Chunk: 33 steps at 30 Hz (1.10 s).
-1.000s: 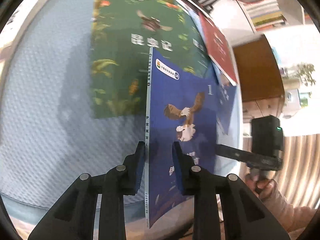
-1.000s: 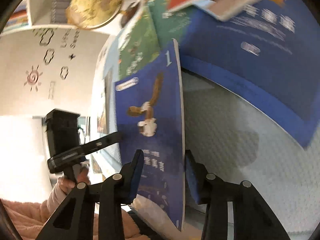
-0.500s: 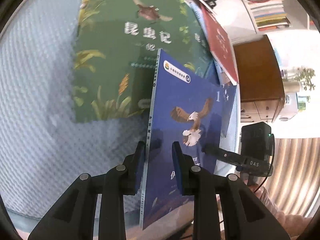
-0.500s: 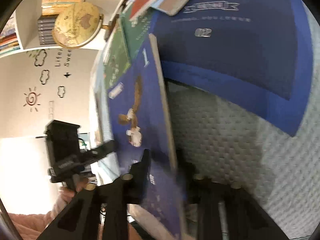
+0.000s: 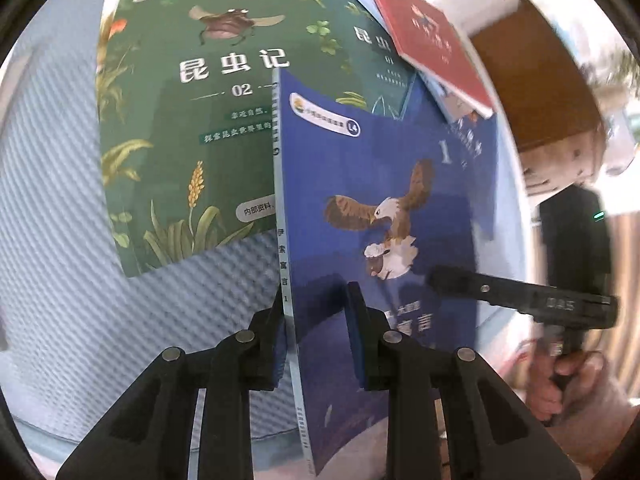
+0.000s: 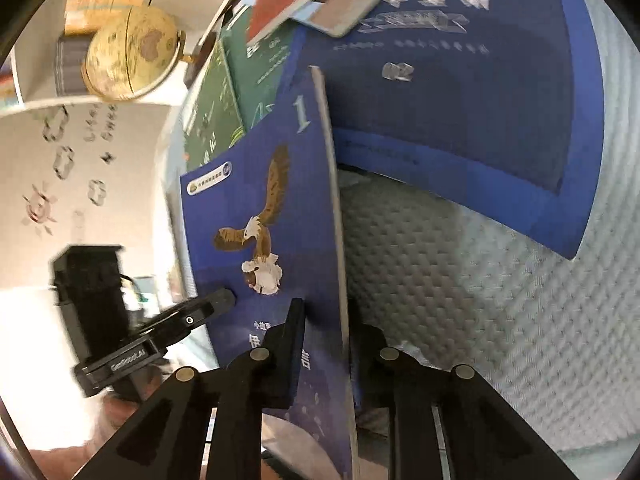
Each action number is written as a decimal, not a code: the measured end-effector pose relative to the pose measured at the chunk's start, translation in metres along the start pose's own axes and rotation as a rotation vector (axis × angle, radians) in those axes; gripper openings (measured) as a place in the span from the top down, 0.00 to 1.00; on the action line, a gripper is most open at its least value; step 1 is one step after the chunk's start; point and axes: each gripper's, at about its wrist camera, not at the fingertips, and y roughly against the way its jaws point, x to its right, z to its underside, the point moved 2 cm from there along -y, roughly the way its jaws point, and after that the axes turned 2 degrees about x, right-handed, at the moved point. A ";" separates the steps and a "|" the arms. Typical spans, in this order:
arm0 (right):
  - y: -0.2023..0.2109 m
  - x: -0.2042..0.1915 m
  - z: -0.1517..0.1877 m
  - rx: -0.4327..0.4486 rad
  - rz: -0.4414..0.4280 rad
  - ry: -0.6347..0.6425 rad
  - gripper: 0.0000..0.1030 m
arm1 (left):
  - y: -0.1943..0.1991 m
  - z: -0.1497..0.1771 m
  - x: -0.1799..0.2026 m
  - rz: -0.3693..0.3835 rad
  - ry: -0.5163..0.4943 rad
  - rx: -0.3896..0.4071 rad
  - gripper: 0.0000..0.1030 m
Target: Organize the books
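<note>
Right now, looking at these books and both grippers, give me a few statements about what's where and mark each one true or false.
1. The blue eagle book is lifted off the cloth, with the left gripper at its spine edge. True.
2. The right gripper is far from the eagle book. False: its fingers straddle the book's other long edge.
3. The green insect book lies flat on the blue-grey cloth. True.
4. The red book lies at the bottom of the pile. False: it lies on top of other books.
5. A globe shows in the right wrist view. True.
6. The eagle book's cover shows a large 2. False: it shows a 1.
</note>
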 end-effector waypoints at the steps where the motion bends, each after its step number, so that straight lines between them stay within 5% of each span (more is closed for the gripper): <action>1: 0.000 -0.003 0.001 0.006 0.022 0.015 0.80 | 0.000 0.000 0.003 -0.008 -0.005 0.003 0.78; 7: 0.002 -0.017 0.002 -0.008 0.053 0.027 0.80 | 0.010 -0.003 0.035 -0.067 -0.079 0.034 0.79; 17: 0.027 -0.029 0.007 0.041 0.000 -0.015 0.80 | 0.047 -0.012 0.035 -0.043 -0.127 0.084 0.79; 33: 0.080 -0.120 0.001 0.153 -0.112 0.073 0.80 | 0.133 -0.025 0.023 -0.030 -0.140 0.213 0.78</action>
